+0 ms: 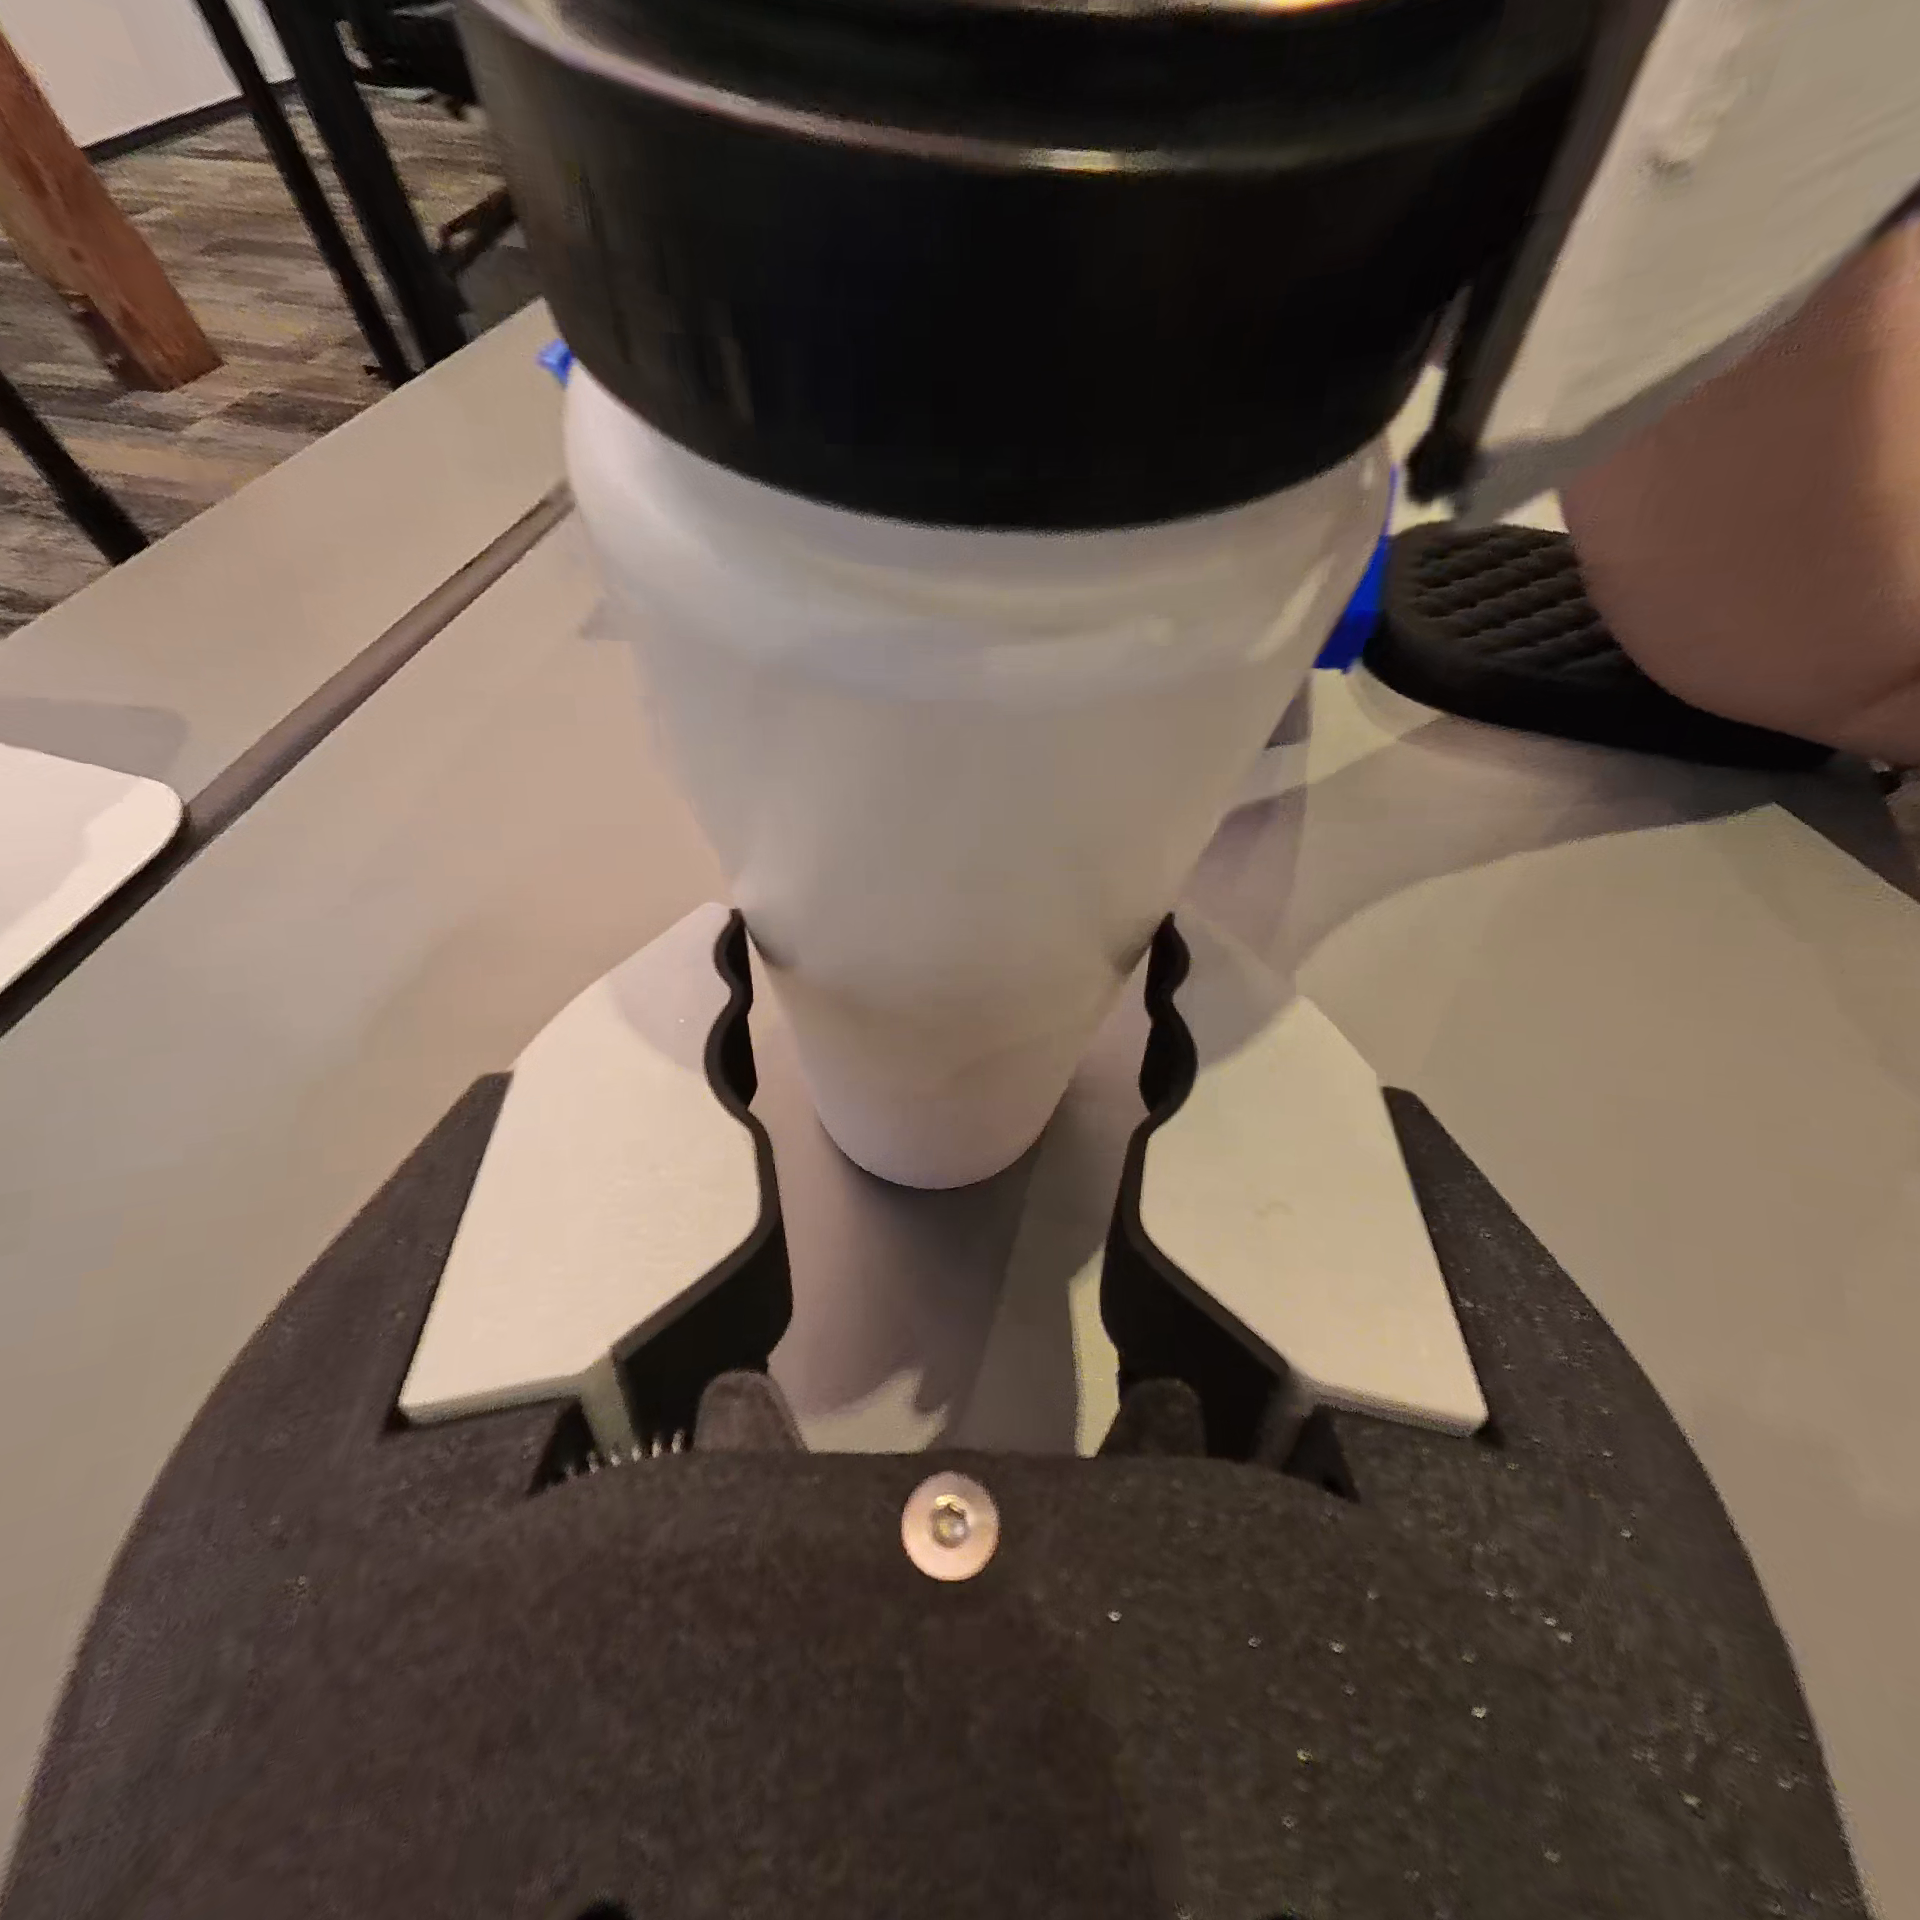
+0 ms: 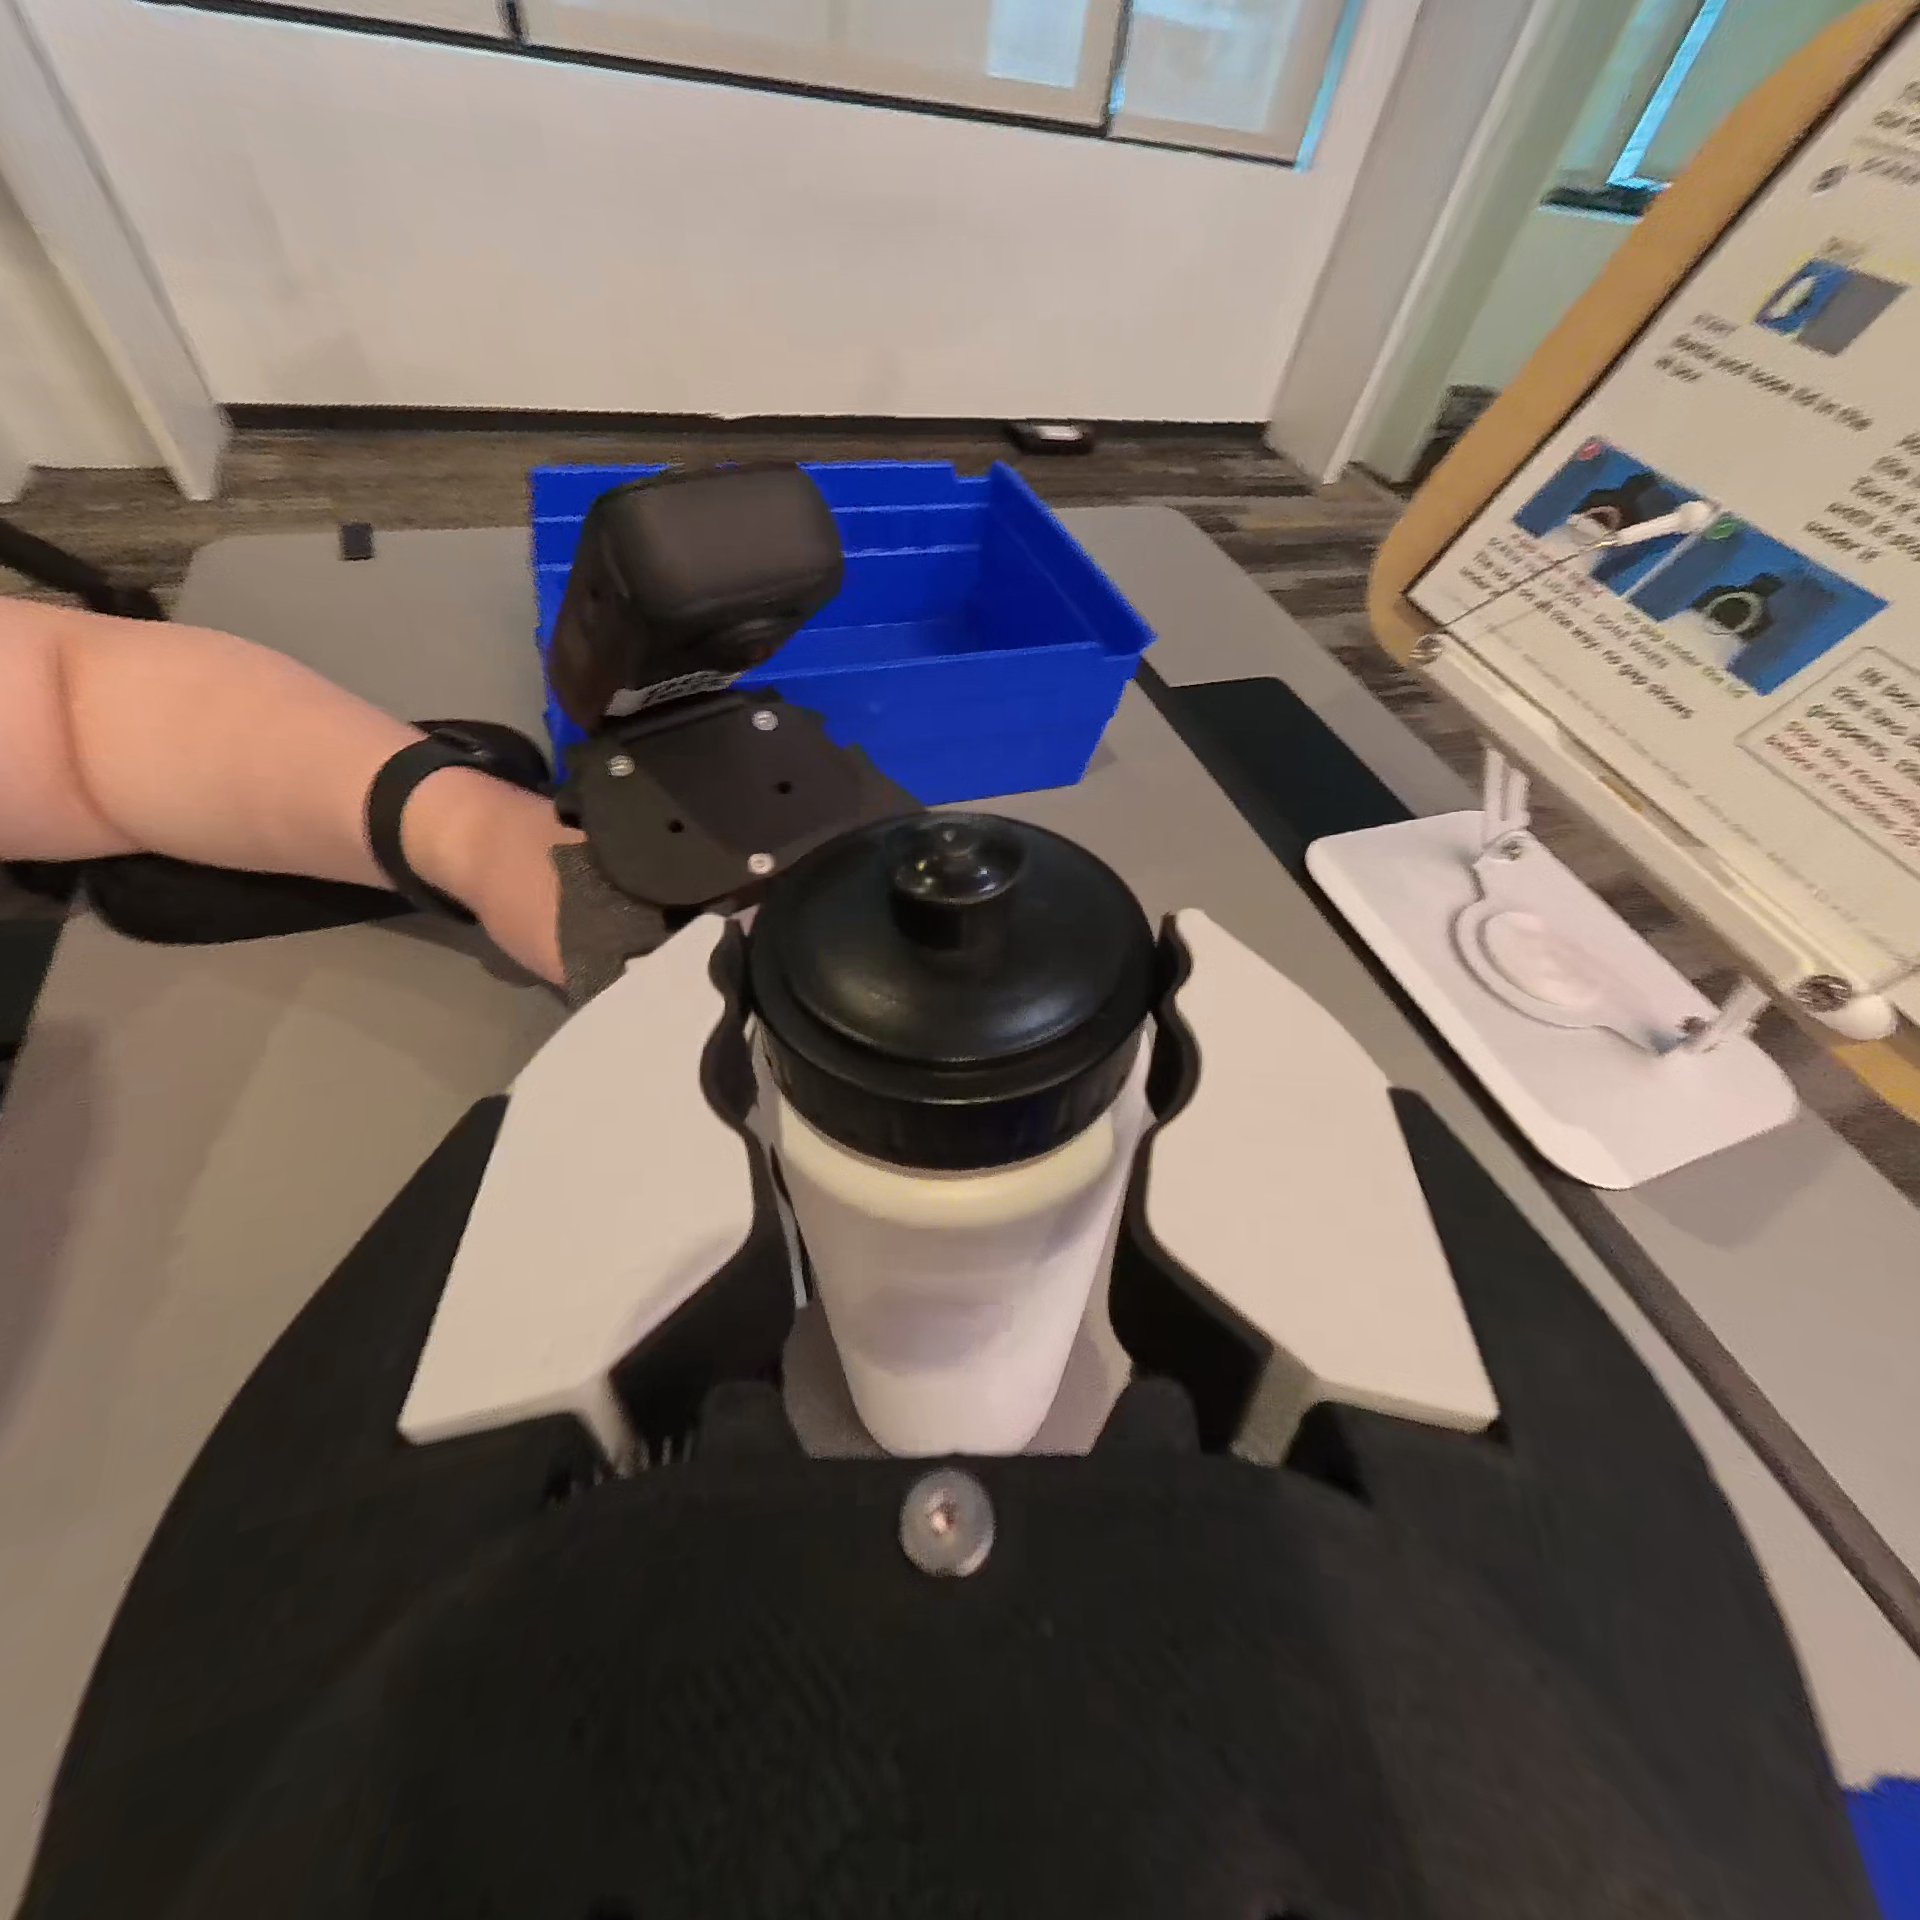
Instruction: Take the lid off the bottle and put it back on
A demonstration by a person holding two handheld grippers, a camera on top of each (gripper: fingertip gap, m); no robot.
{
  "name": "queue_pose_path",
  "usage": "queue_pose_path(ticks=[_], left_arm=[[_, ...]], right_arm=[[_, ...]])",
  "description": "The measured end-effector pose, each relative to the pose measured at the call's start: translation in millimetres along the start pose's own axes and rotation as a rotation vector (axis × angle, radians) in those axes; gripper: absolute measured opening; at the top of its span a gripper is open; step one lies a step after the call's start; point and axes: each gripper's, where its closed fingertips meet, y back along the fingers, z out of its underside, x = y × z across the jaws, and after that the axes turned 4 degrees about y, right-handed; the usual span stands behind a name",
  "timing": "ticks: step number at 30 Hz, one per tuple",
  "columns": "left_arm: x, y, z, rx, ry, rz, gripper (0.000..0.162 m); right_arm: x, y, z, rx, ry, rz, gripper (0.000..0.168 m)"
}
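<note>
Left tool (image 1: 951, 1023): clamped on white bottle (image 1: 935, 790) lower body. Right tool (image 2: 951, 1029): gripping black lid (image 2: 951, 987). Bottle upright on table (image 1: 364, 883), lid uppermost, frame centre.

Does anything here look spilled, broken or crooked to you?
Nothing stands out. The white bottle looks upright with its black lid seated level, and no spill shows on the grey table. The blue bin behind sits flat and looks empty.
</note>
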Motion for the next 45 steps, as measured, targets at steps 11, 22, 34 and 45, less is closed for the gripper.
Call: queue_pose_path(ticks=[11, 22, 34, 45], left_arm=[[72.4, -1.9, 5.6, -0.044, -0.125, 0.376, 0.073], [68.7, -3.1, 4.5, -0.053, -0.093, 0.349, 0.073], [-14.6, 7.1, 4.1, -0.087, 0.086, -0.139, 0.073], [16.8, 4.6, 6.4, -0.163, -0.036, 0.046, 0.073]], right_arm=[[-63.3, 49.9, 2.1, 0.156, 0.045, -0.660, 0.076], [-47.5, 34.2, -1.1, 0.160, -0.009, -0.542, 0.088], [6.6, 2.2, -15.7, 0.098, -0.061, 0.101, 0.089], [-19.0, 21.8, -8.8, 0.091, 0.120, -0.204, 0.068]])
